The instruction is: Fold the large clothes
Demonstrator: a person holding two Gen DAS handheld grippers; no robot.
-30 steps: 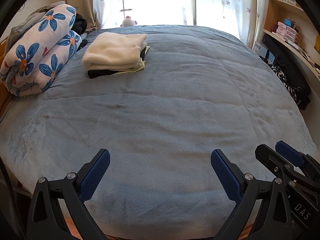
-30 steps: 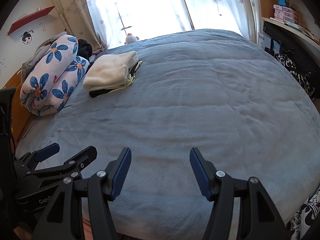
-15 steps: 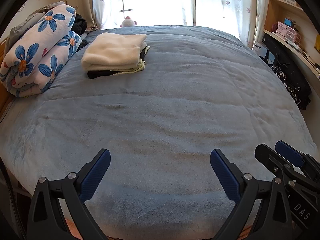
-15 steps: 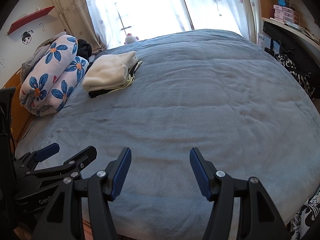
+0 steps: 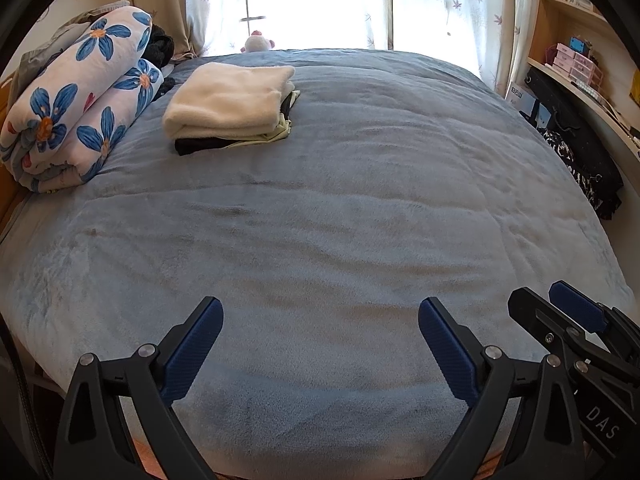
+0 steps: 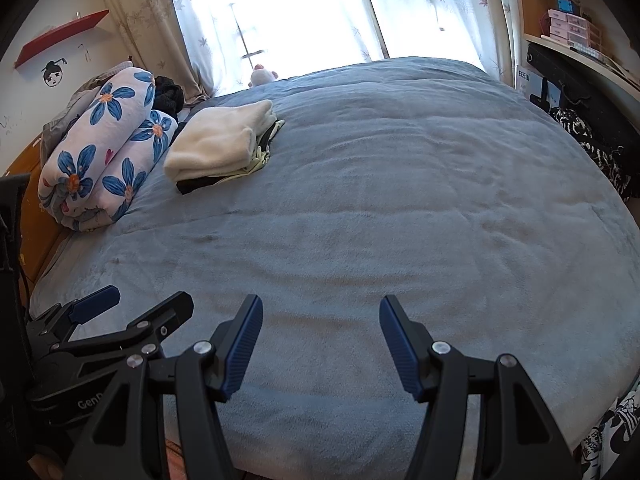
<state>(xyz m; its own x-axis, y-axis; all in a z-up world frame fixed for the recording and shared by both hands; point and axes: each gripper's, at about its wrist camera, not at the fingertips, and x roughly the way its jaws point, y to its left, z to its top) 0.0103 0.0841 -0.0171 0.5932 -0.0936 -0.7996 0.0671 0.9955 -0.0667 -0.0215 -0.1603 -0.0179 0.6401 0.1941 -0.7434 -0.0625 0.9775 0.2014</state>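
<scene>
A stack of folded clothes [image 5: 230, 100], cream on top with pale green and black beneath, lies at the far left of the blue bed cover [image 5: 340, 220]; it also shows in the right wrist view [image 6: 222, 142]. My left gripper [image 5: 320, 320] is open and empty above the bed's near edge. My right gripper [image 6: 320, 320] is open and empty beside it, to its right. Each gripper shows at the edge of the other's view: the right gripper [image 5: 560, 312] and the left gripper [image 6: 140, 304].
A rolled floral quilt [image 5: 76, 100] lies at the bed's left edge. A small plush toy [image 5: 258, 43] sits by the window. Shelves with boxes [image 5: 576, 64] and dark patterned cloth [image 5: 580, 168] stand along the right side.
</scene>
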